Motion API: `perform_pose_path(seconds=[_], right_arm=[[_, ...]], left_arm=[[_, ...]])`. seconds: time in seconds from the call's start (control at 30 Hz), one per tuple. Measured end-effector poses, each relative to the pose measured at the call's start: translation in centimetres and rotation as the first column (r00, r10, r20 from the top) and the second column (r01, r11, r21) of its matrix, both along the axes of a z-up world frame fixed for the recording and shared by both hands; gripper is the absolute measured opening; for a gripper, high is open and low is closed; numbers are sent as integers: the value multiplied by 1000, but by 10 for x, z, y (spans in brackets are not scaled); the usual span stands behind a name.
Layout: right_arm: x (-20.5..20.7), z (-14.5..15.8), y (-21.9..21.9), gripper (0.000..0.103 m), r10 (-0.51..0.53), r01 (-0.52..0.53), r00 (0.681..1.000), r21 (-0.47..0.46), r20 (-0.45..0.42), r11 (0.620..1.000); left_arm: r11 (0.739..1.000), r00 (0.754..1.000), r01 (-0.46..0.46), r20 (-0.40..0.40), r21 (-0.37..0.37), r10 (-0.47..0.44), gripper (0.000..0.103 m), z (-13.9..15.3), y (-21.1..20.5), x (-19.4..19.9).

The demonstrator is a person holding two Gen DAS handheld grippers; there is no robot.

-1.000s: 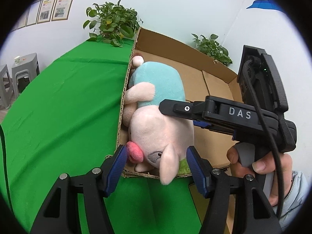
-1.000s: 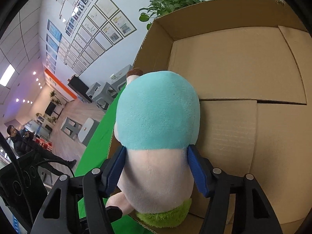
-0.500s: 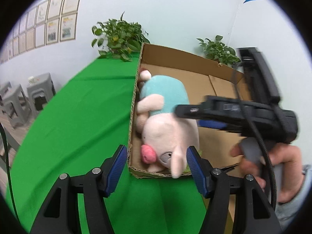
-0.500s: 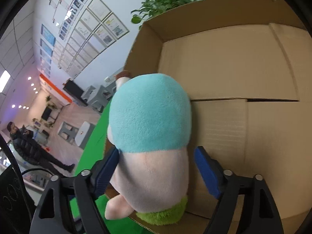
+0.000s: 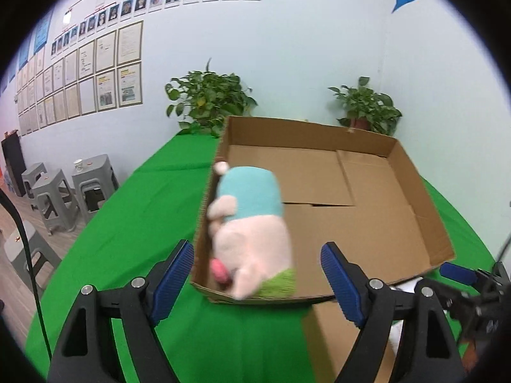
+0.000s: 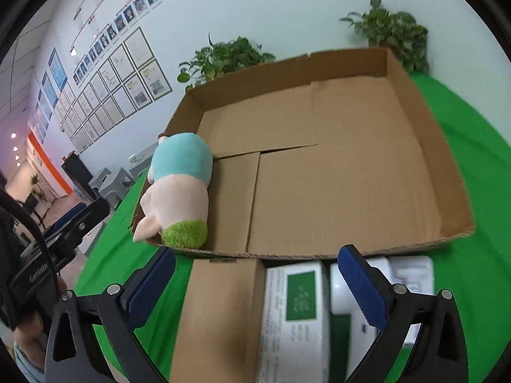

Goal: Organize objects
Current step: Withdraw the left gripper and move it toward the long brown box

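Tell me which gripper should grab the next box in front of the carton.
Right, probably. The right gripper is open directly over the white and green box and brown box; the left gripper faces the plush pig.

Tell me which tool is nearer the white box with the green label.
Right. The right tool hangs open directly over the white box with the green label, just outside the cardboard box. The left tool is off to its left, open, facing the plush pig.

No legible text on boxes or wall papers.
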State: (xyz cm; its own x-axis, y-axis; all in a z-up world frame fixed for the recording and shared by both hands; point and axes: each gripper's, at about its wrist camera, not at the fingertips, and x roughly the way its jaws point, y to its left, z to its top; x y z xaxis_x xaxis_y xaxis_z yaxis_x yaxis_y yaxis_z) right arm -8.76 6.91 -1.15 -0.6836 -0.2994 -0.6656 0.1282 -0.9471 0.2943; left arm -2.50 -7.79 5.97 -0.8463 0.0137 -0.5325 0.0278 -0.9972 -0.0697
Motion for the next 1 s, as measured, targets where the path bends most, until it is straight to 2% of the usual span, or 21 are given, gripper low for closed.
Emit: perform_pose_path(seconds=[0.17,0.27,0.3,0.33,0.37,0.4,0.43,0.47,0.5,0.53,0.63,0.67,0.7,0.77,0.8,0.9,1.0], right_arm=[[44,14,11,102,-13,16,997,44,-78,999],[58,17,14,101,-13,18,996,50,-90,999],[59,16,16,95,-17,22,996,54,-92,998],[61,16,18,84,-24,29,996,60,-89,998],[60,15,17,68,-27,33,996,67,-87,997],[53,12,15,58,-29,36,996,76,-84,996],[52,10,14,41,-31,38,996,91,-79,995],[53,9,15,30,-29,36,997,102,-74,994],[53,7,14,27,-23,31,997,116,-71,993],[53,5,13,23,-18,27,997,121,-72,992],[50,2,10,23,5,6,997,137,-78,991],[51,3,10,29,10,2,996,141,-88,990],[51,3,10,37,11,2,996,142,-92,990],[52,5,13,92,13,-1,996,127,-94,992],[55,6,15,96,14,-3,995,111,-98,994],[61,9,16,97,25,-14,994,104,-105,994],[61,5,15,98,49,-42,996,88,-77,995]], left_arm=[[999,999,47,-22,-10,-47,82,2,20,8],[999,999,32,-11,-20,-32,82,1,28,7],[999,1000,29,-8,-14,-29,82,0,27,7],[999,999,33,-7,0,-33,81,-1,26,7],[999,999,37,-6,10,-37,79,-2,25,7],[999,999,42,-7,21,-42,64,-3,24,8],[998,999,53,-3,28,-53,49,-5,24,8],[997,997,70,9,31,-70,17,-6,25,7],[996,995,90,30,29,-91,3,-8,27,6],[995,995,96,37,28,-97,3,-10,28,5],[994,995,99,23,38,-100,5,-12,28,9],[996,996,86,21,38,-87,19,-12,27,10],[996,997,74,19,42,-74,46,-12,26,10],[994,997,76,-11,72,-76,78,-11,19,14],[993,997,77,-26,86,-76,79,-11,17,15],[994,997,73,-18,79,-72,79,-11,13,13],[994,996,86,-4,74,-85,79,-14,11,13]])
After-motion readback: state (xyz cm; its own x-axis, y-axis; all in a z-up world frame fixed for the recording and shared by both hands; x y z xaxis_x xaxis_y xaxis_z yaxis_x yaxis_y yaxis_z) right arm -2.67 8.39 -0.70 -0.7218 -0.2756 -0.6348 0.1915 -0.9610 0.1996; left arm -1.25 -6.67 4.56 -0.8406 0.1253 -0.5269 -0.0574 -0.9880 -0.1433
